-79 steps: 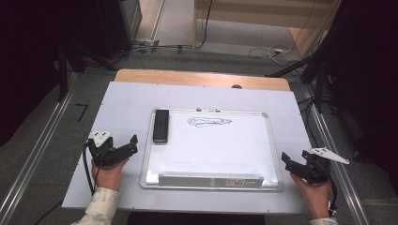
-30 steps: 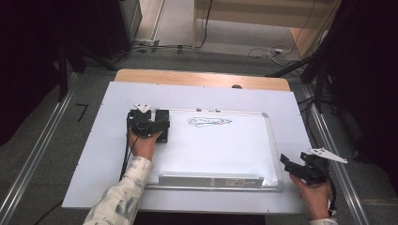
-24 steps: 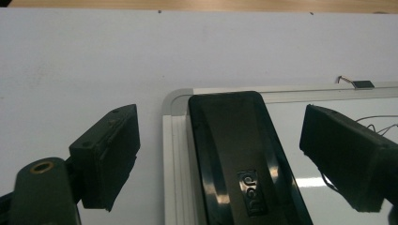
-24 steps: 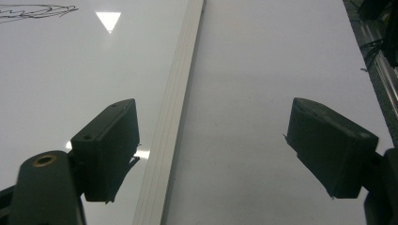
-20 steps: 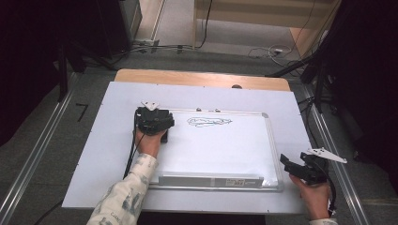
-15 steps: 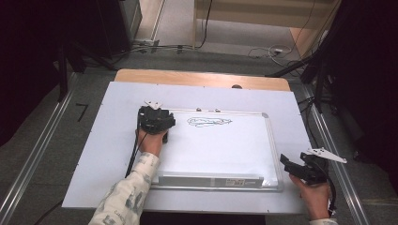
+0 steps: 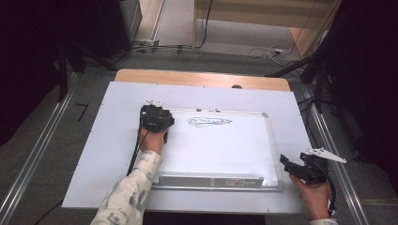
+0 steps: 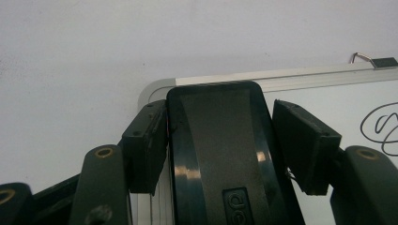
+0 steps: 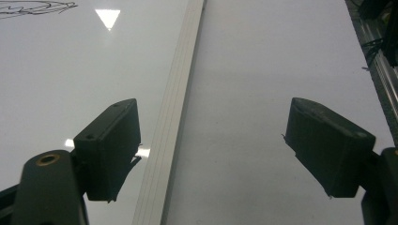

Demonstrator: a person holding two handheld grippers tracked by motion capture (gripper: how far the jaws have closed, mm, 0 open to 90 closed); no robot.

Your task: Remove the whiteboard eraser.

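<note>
Left tool (image 8: 220, 140) reached the eraser (image 8: 220, 154), jaws just closing.

Left forearm in patterned sleeve extended forward from the lower edge of the high view, hand gripping the left gripper (image 7: 158, 123) from behind. Jaws closing within the last moment, now drawn in against both sides of the black whiteboard eraser (image 8: 224, 154), pads (image 8: 146, 145) pressing on it. Right hand (image 7: 313, 197) low at the near right, holding the right gripper (image 7: 293, 166) level, pointing left. Right jaws standing wide apart, pads (image 9: 112, 145) bare.
</note>
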